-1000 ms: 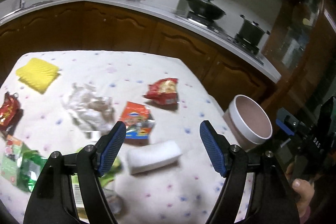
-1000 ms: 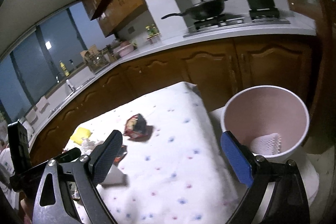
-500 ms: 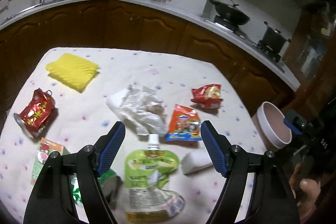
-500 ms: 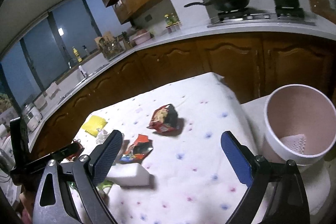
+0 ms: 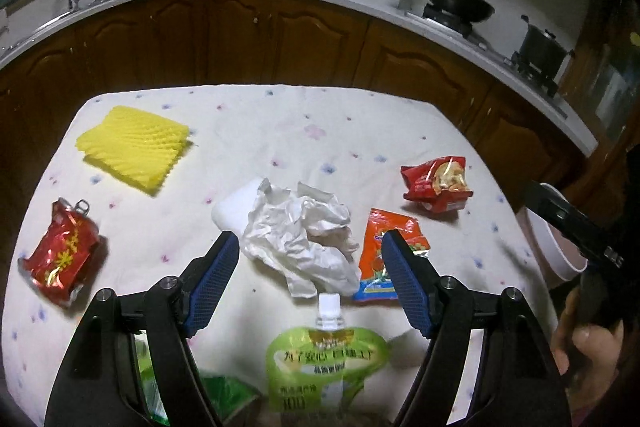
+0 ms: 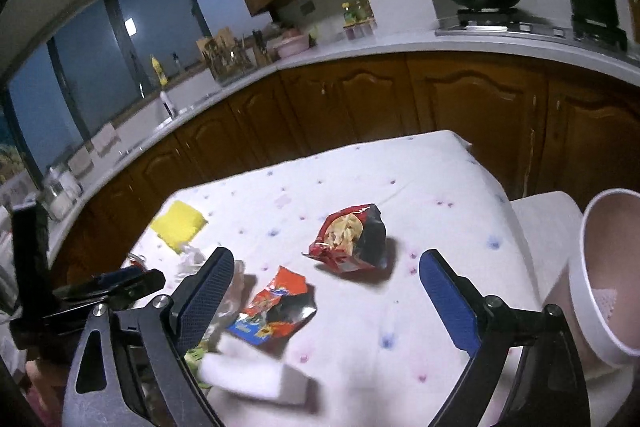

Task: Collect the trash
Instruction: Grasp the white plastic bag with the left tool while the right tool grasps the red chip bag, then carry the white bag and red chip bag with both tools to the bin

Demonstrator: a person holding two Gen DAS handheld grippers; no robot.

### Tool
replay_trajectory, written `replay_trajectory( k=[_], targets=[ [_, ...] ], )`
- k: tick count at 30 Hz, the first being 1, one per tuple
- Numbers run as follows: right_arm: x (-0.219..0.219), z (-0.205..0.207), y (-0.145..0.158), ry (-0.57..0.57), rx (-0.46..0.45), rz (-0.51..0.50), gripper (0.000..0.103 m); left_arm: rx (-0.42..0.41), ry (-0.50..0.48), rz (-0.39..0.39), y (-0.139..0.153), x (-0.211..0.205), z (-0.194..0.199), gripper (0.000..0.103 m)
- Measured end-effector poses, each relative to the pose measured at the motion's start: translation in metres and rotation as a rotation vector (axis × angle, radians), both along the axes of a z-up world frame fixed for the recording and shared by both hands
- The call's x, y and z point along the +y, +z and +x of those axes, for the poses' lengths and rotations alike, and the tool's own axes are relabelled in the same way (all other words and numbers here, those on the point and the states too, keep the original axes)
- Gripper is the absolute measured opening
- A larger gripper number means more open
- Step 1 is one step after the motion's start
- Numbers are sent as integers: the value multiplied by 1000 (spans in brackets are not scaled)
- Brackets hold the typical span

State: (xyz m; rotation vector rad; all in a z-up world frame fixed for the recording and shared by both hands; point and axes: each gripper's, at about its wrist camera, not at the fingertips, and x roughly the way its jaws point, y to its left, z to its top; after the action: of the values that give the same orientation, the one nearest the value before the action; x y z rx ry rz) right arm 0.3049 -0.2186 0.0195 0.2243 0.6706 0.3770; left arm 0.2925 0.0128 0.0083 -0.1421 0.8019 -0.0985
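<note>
Left wrist view: the left gripper (image 5: 310, 277) hangs wide apart, empty, above crumpled white paper (image 5: 300, 237) mid-table, a green drink pouch (image 5: 326, 359) just below it and a crushed red can (image 5: 60, 253) off left. Right wrist view: the right gripper (image 6: 326, 291) gapes empty over a red chip bag (image 6: 350, 239); the pink bin (image 6: 600, 267) stands beside the table's right edge.

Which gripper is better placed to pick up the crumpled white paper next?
Left. The left gripper is open with the crumpled white paper just ahead between its fingers; the right gripper faces the snack wrappers instead.
</note>
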Motion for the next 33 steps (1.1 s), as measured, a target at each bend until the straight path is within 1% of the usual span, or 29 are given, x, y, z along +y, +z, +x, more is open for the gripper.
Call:
replay_trajectory(
  k=[1,2,3,4,5,7,8,9,10,11,12,13,14,17,19,25,30,33],
  targets=[
    [2,5,-3,2,11,-6,85,5,-8,4,-2,-1,3,69],
    [4,11,-7,3,24,-15,81,10,-13,10,-5,-2,6,64],
    [6,17,-10,6,36,-22,81,16,-16,15,-7,-2,8,58],
    [8,22,-14,8,44,-30,80,24,-21,19,-9,-3,11,55],
    [9,27,-17,6,54,-39,79,32,-25,20,-12,-3,14,49],
    [11,35,-23,11,69,-47,76,46,-33,19,-16,-2,19,36],
    [12,38,-26,12,79,-50,73,52,-38,17,-18,-2,21,24],
    [12,42,-28,13,87,-52,71,61,-45,12,-21,-2,23,15],
    [13,45,-31,14,95,-56,65,63,-48,9,-22,-1,24,15],
    [14,48,-33,17,104,-62,54,66,-53,-1,-24,0,24,13],
    [15,50,-36,20,113,-69,46,64,-55,-4,-25,0,23,12],
    [16,53,-40,25,127,-73,27,59,-56,-3,-25,1,22,11],
    [17,54,-41,29,136,-73,14,56,-56,-3,-25,1,21,10],
    [18,49,-40,32,115,-71,8,35,-57,-22,-20,4,16,9],
    [16,43,-37,31,99,-64,7,12,-54,-43,-12,9,11,9],
    [1,25,-19,21,63,-21,7,-55,-64,-87,13,11,-4,9],
    [-9,4,-4,8,30,3,7,-91,-84,-124,30,7,-13,9],
    [-18,-11,4,-5,6,5,7,-109,-102,-130,38,-1,-18,9]
  ],
)
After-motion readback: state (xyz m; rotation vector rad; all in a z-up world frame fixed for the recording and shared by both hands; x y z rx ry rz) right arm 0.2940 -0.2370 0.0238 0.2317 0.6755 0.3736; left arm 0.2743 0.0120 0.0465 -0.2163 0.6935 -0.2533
